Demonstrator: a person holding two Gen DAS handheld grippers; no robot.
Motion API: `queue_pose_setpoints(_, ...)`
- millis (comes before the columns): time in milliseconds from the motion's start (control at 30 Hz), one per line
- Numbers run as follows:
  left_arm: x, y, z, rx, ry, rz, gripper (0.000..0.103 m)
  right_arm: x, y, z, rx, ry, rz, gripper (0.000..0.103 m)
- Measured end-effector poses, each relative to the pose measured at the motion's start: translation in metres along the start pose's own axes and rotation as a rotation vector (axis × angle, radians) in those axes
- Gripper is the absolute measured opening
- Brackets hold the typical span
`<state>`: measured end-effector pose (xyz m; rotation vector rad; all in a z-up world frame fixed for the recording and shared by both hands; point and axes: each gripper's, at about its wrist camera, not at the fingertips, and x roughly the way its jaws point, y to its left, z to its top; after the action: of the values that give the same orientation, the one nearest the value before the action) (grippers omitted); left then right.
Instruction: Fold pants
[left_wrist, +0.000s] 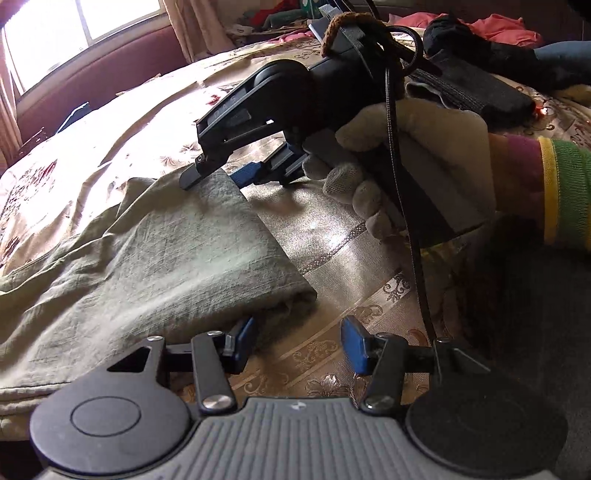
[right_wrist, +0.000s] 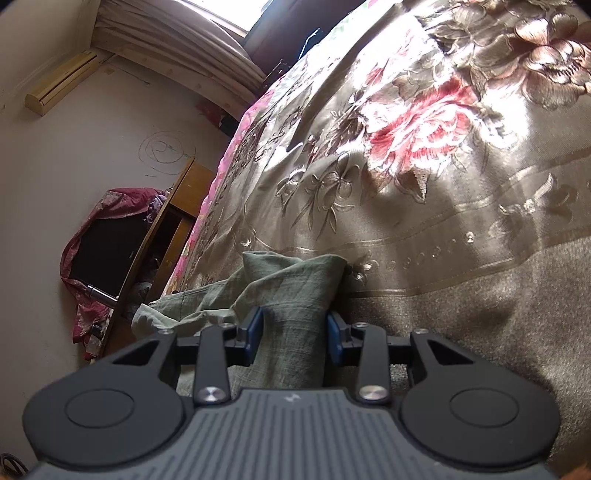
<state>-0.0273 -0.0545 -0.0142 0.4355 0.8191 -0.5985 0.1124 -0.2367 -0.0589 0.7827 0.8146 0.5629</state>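
Observation:
Grey-green pants (left_wrist: 166, 258) lie on the floral bedspread (left_wrist: 351, 236), one leg end pointing right. My left gripper (left_wrist: 299, 341) is open, its fingers either side of the near corner of the leg hem. My right gripper (left_wrist: 221, 173), held in a gloved hand, sits at the far corner of that hem. In the right wrist view the right gripper (right_wrist: 295, 336) is open with the pant fabric (right_wrist: 291, 295) lying between its blue pads, which stand apart from it.
A window (left_wrist: 74, 33) and maroon headboard lie beyond the bed. Red and black clothes (left_wrist: 491, 29) are piled at the far right. A wooden cabinet (right_wrist: 162, 236) with a covered TV stands beside the bed.

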Motion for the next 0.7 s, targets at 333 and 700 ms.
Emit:
queue_pose_setpoints(333,0.002,-0.019,0.009,0.014,-0.125,-0.114,0.069,0.001,-0.003,0.001,0.002,0.003,0.007,0.036)
queue_pose_setpoints(700,0.004,-0.028,0.010,0.034,-0.165,-0.149,0.069,-0.005,0.003,-0.002,-0.016,0.002,-0.048,0.005)
